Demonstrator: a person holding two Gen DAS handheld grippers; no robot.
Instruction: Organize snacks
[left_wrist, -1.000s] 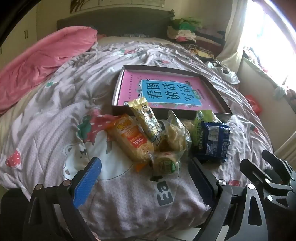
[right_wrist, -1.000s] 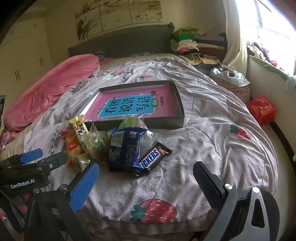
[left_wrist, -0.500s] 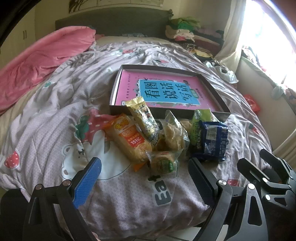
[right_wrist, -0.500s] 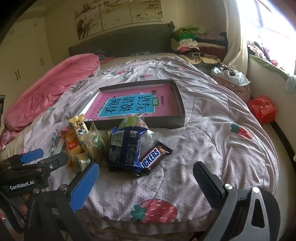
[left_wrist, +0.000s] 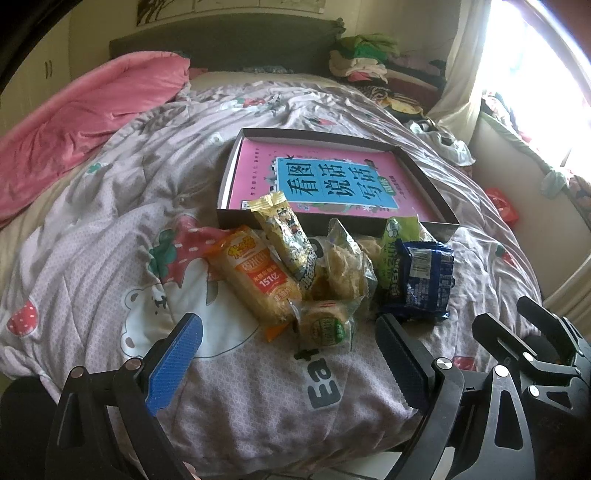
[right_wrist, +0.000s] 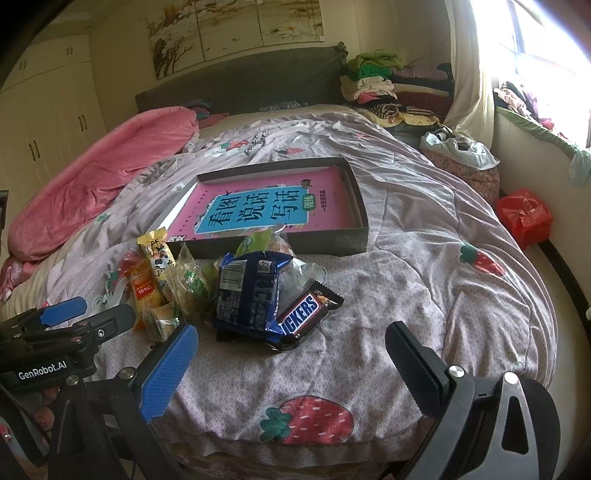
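Observation:
A pile of snack packs lies on the quilt in front of a shallow dark box (left_wrist: 441, 192) with a pink book in it; the box also shows in the right wrist view (right_wrist: 360, 206). The pile holds an orange pack (left_wrist: 255, 277), a yellow pack (left_wrist: 284, 229), a small round cake (left_wrist: 325, 326), a green pack (left_wrist: 391, 240), a blue pack (left_wrist: 421, 280) (right_wrist: 247, 295) and a Snickers bar (right_wrist: 306, 314). My left gripper (left_wrist: 291, 354) is open and empty, just short of the small cake. My right gripper (right_wrist: 291, 363) is open and empty, just short of the Snickers bar.
The bed's quilt (right_wrist: 424, 266) slopes off to the right and front. A pink duvet (left_wrist: 85, 125) lies at the left. Folded clothes (right_wrist: 373, 77) are stacked by the headboard. A red bag (right_wrist: 524, 218) sits on the floor at the right.
Both grippers have crept slightly towards the snack pile. Nothing on the bed has moved, and both stay open.

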